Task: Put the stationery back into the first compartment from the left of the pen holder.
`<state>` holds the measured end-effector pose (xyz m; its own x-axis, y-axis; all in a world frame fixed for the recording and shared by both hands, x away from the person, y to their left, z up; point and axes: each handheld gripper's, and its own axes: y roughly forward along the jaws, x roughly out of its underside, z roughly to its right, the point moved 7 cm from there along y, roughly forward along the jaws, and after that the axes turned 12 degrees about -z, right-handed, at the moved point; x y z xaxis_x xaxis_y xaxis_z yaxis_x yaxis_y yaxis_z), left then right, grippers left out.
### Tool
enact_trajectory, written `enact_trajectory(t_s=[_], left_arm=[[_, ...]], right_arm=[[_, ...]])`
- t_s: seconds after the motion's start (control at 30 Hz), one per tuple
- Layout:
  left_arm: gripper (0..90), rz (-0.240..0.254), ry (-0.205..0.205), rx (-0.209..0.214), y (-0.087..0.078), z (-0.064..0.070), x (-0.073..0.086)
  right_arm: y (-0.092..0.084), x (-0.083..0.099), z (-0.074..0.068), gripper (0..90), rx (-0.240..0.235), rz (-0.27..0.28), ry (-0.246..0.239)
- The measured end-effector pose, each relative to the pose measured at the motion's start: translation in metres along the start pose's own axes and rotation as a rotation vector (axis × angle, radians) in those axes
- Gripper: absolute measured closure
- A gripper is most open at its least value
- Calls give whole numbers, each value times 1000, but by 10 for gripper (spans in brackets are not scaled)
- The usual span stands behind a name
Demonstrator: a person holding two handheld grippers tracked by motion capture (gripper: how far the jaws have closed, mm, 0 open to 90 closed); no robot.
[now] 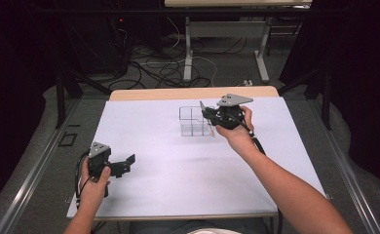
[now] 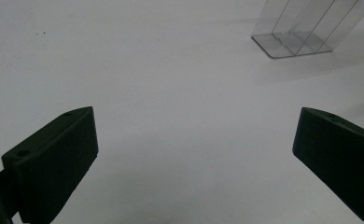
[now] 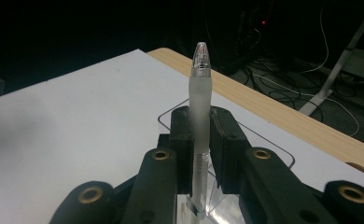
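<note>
White table point(image 1: 178, 185): pen point(image 3: 199, 116) clamped (lower end hidden), right gripper point(image 3: 200, 140).

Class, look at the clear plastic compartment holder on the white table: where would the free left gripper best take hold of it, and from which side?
Probably by a thin upright outer wall of the clear plastic compartment holder, coming from above with the open left gripper. The walls are narrow vertical panels; the right gripper holds a frosted pen over the holder.
</note>
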<state>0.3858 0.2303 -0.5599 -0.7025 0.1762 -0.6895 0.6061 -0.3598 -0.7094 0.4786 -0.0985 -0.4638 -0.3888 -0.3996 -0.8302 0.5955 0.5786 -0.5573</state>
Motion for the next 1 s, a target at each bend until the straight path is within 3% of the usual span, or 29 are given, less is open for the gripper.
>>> enact_trajectory(t_s=[0.73, 1.0], left_arm=[[0, 0, -13, -1, -4, -2, 7], [0, 43, -43, 83, -7, 14, -5]], right_arm=[[23, -25, 2, 803, -13, 75, 29], [23, -32, -12, 802, -85, 125, 39]])
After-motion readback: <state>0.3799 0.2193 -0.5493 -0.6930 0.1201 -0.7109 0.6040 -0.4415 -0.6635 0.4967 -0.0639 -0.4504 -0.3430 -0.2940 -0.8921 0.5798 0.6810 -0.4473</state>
